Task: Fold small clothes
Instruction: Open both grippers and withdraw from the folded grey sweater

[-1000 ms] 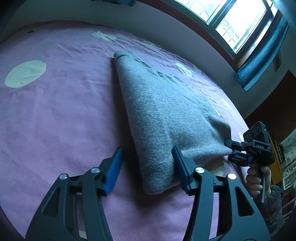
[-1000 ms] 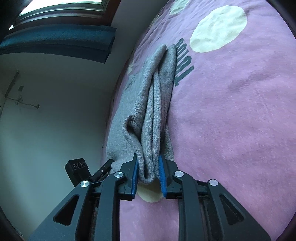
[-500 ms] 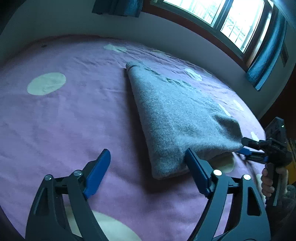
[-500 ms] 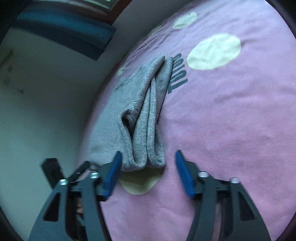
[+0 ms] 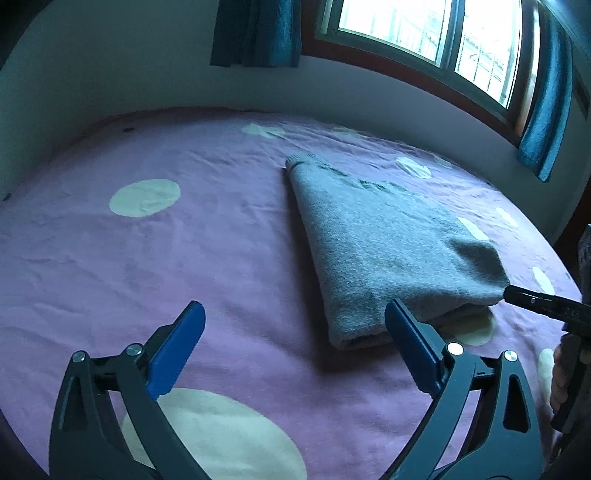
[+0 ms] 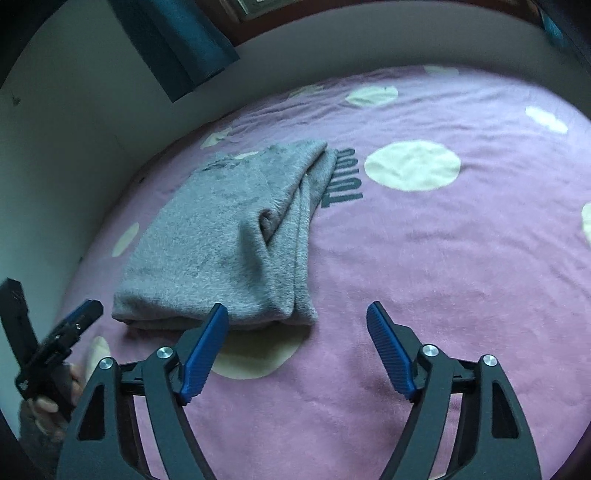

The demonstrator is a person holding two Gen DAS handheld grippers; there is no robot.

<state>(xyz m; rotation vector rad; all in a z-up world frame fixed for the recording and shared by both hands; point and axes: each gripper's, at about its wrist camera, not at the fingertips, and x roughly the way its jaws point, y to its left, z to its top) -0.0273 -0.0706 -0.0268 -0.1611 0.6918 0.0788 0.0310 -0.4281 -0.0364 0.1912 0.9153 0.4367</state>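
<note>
The left gripper [image 5: 293,345] has its jaws spreading wide, black angular arms tipped with smooth blue pads [image 5: 177,352], and nothing sits between them but blanket. Its right pad stands just at the near corner of the folded garment without pressing on it. The right gripper [image 6: 297,350] is opening too, its ribbed blue pads [image 6: 389,356] apart over bare blanket, the left one just in front of the garment's near edge, not squeezing it.

The grey knit garment [image 5: 373,240] lies folded into a long, thick wedge, fuzzy and soft-looking, with a ribbed hem at its far narrow end. From the right wrist view its side shows several stacked layers [image 6: 291,236], loosely parted, with one small pucker in the fold. Its near end rests partly on a cream circle.

It lies flat on a purple fleece blanket [image 5: 184,258], lightly wrinkled, scattered with pale round cream dots [image 5: 144,197]. Dark block lettering [image 6: 343,177] is printed on the blanket just beside the garment. A pale wall, teal curtains [image 5: 255,33] and a bright wood-framed window [image 5: 424,33] stand beyond.
</note>
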